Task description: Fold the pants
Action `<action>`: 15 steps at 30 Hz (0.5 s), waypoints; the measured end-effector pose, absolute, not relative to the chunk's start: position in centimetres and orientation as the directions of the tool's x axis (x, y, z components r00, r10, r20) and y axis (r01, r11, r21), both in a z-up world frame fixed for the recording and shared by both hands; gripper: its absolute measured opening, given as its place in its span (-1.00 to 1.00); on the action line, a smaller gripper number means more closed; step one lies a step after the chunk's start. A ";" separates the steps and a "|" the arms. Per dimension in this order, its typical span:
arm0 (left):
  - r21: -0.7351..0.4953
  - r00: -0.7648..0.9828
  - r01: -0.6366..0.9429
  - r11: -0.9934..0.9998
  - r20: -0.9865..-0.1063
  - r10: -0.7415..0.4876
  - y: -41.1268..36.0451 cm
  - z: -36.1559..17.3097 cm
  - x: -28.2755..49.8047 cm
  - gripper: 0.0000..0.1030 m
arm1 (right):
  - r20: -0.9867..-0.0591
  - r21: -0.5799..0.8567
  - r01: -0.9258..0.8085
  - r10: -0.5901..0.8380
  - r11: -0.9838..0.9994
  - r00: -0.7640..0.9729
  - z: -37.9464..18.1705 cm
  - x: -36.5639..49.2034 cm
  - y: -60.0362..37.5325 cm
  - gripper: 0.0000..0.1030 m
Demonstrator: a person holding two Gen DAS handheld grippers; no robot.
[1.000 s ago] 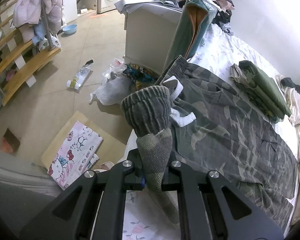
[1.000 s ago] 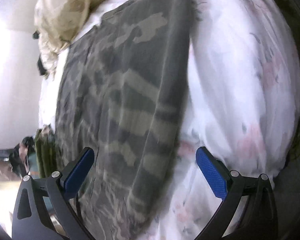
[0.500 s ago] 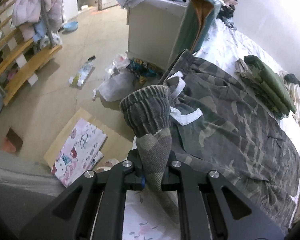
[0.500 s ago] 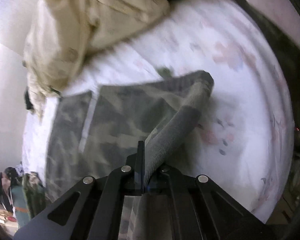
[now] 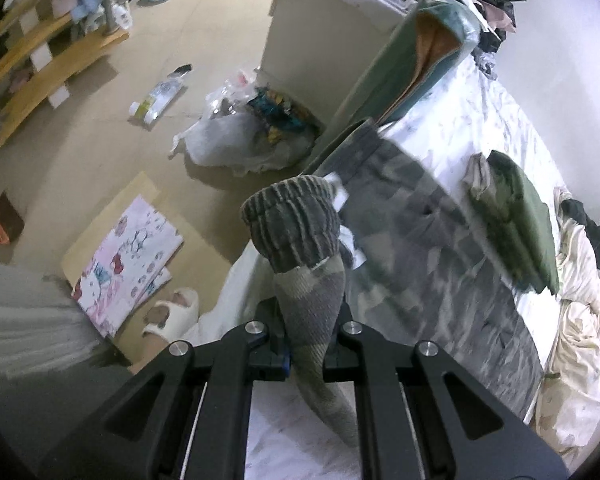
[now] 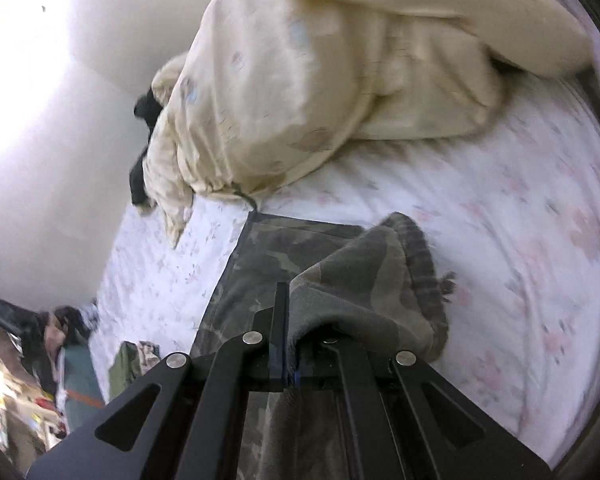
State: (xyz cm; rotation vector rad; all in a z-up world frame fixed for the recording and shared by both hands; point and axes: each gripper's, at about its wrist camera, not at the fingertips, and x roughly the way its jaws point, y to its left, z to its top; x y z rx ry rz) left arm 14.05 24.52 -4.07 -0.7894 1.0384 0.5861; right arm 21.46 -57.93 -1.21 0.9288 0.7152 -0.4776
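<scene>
Camouflage pants lie spread on the white flowered bed sheet. My left gripper is shut on the pants' ribbed grey waistband, which bunches up above the jaws at the bed's near edge. White drawstrings hang beside it. In the right wrist view my right gripper is shut on the ribbed cuff end of the pants, lifted off the sheet.
A folded green garment lies on the bed beyond the pants. A cream duvet is piled near the cuff end. A green cushion leans at the bed corner. Bags, a printed mat and a slipper lie on the floor.
My right gripper was open over the pants a second ago; it has shut on the cuff end and lifted it. My left gripper keeps its hold and has shifted slightly.
</scene>
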 end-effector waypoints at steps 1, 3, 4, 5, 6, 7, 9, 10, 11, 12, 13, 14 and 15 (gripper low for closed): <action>-0.290 0.400 -0.750 0.595 -0.914 0.059 24.6 -3.9 15.1 -0.88 | -0.744 0.535 0.652 -0.066 0.538 0.665 -1.3 23.8 -58.0 -0.99; -0.294 0.381 -0.752 0.590 -0.924 0.025 25.3 -4.0 18.1 -0.88 | -0.768 0.501 0.656 -0.060 0.564 0.638 -1.9 28.0 -58.0 -0.99; -0.292 0.374 -0.755 0.588 -0.927 0.020 25.6 -4.1 19.1 -0.88 | -0.784 0.479 0.661 -0.058 0.578 0.618 -2.3 30.2 -57.9 -0.99; -0.282 0.365 -0.754 0.593 -0.931 0.022 26.0 -4.2 20.7 -0.88 | -0.797 0.462 0.664 -0.053 0.588 0.601 -2.9 32.3 -57.8 -0.99; -0.255 0.348 -0.746 0.616 -0.937 0.034 26.2 -4.5 22.8 -0.88 | -0.812 0.441 0.668 -0.051 0.599 0.582 -3.5 34.5 -57.5 -0.99; -0.234 0.337 -0.743 0.627 -0.940 0.048 26.5 -4.8 24.5 -0.88 | -0.826 0.410 0.665 -0.055 0.624 0.561 -4.1 37.0 -57.0 -0.99; -0.190 0.305 -0.740 0.645 -0.950 0.070 26.6 -5.8 28.0 -0.88 | -0.853 0.332 0.655 -0.080 0.679 0.515 -5.3 41.6 -55.8 -0.99; -0.160 0.299 -0.720 0.675 -0.950 0.093 26.3 -6.4 30.0 -0.88 | -0.862 0.306 0.652 -0.089 0.694 0.499 -6.0 43.2 -55.3 -0.99; -0.147 0.301 -0.711 0.688 -0.947 0.109 26.3 -6.7 31.2 -0.87 | -0.871 0.284 0.643 -0.088 0.712 0.483 -7.0 45.3 -54.8 -0.99; -0.131 0.299 -0.701 0.701 -0.946 0.122 26.2 -7.5 32.5 -0.87 | -0.880 0.260 0.635 -0.092 0.727 0.466 -8.1 47.0 -54.4 -0.99; -0.089 0.266 -0.681 0.727 -0.955 0.132 25.8 -8.8 34.0 -0.84 | -0.886 0.244 0.630 -0.095 0.737 0.454 -9.1 48.0 -54.1 -0.99; -0.052 0.233 -0.662 0.747 -0.963 0.140 25.6 -10.1 35.1 -0.81 | -0.900 0.216 0.620 -0.091 0.754 0.425 -10.3 49.1 -53.6 -0.99; -0.059 0.238 -0.663 0.746 -0.962 0.136 25.7 -11.0 35.6 -0.79 | -0.918 0.186 0.608 -0.085 0.772 0.388 -11.9 50.3 -53.2 -0.97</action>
